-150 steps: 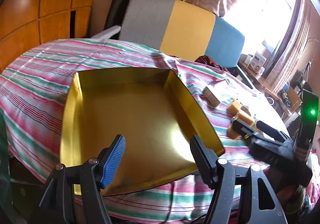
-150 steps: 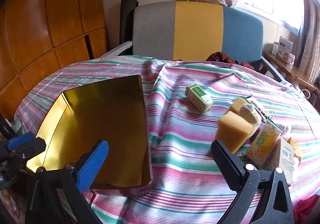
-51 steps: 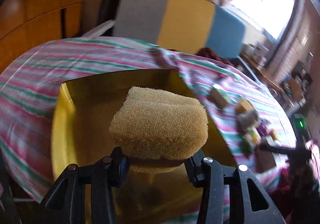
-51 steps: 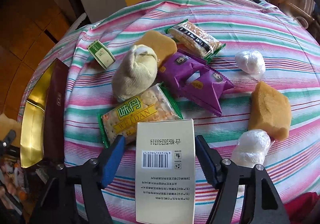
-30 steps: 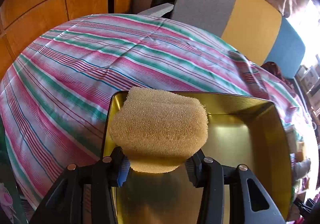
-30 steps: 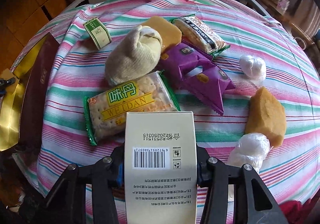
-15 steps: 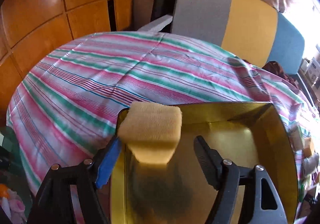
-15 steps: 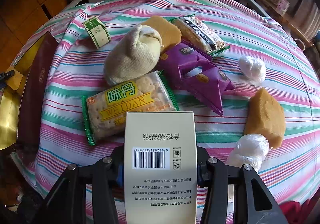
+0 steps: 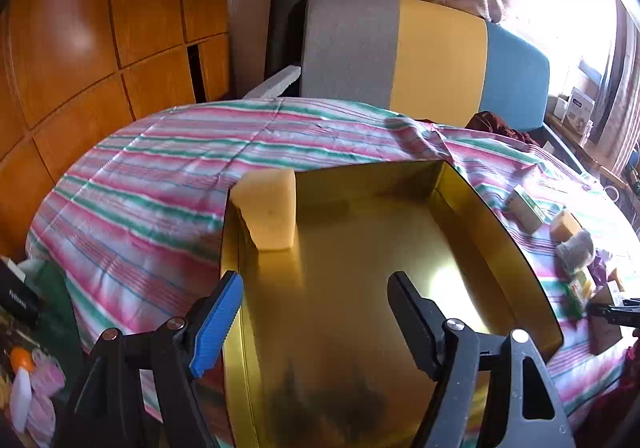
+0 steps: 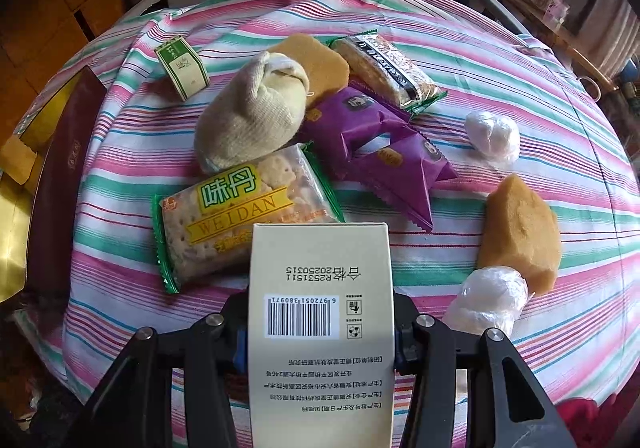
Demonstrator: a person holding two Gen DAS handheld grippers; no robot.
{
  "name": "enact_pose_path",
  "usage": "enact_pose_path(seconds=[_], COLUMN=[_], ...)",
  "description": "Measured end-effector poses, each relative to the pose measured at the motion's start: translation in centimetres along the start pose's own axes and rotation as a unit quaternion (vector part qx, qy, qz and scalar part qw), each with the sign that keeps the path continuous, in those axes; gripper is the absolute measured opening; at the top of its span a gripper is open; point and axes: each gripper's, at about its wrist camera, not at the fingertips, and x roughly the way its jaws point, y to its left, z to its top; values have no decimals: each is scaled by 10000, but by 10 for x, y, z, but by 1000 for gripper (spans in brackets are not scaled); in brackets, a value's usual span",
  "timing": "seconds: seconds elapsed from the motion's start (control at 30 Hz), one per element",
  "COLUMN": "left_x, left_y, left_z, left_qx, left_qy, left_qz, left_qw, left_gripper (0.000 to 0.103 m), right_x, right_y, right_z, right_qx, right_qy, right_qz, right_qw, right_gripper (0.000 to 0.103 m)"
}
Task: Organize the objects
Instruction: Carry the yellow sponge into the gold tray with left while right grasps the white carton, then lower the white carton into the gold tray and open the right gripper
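Note:
A yellow sponge point(image 9: 269, 213) stands in the far left corner of the gold tray point(image 9: 496, 219), leaning on its wall. My left gripper point(image 9: 316, 312) is open and empty above the tray's near part. My right gripper point(image 10: 320, 332) is shut on a cream barcode box point(image 10: 320, 312), held above the striped tablecloth point(image 10: 500, 59). Beyond it lie a Weidan cracker pack point(image 10: 240, 207), a beige sock bundle point(image 10: 252, 111), purple snack packs point(image 10: 380, 143), a second cracker pack point(image 10: 388, 67), a small green box point(image 10: 182, 67) and two brown sponges point(image 10: 520, 228).
Two white plastic-wrapped balls point(image 10: 492, 135) lie at the right of the cloth. The tray's dark red outer wall point(image 10: 60, 175) shows at the left in the right wrist view. A grey, yellow and blue chair point(image 9: 420, 55) stands behind the table; wooden cabinets point(image 9: 100, 27) at left.
My left gripper opened and let go of the sponge, which now stands in the tray corner; the gripper has drawn back. My right gripper closed on the box and holds it still.

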Motion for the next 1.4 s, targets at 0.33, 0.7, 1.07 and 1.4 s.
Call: enact_pose_path(seconds=[0.33,0.7,1.07,1.4], left_x=[-8,-9,-24,-22], left_y=[3,18,84,125], left_z=[-19,-23,-23,-35], left_qx=[-43,-238,-758,-1270], left_qy=[97,170,178,294], left_qz=[-62,-196,7,11], left_qw=[9999,9994,9970,9915], left_gripper=[76,76,76,76], right_x=[-13,-84,-112,-36], right_y=[-18,10,198,364], right_z=[2,11,41,50], right_qx=[408,547,-1125,-1848], right_qy=[-210,-990,-1020,7], right_qz=[-148,-5,1529,2085], right_qw=[9988,9936,9765,9604], right_gripper=[50,50,50,50])
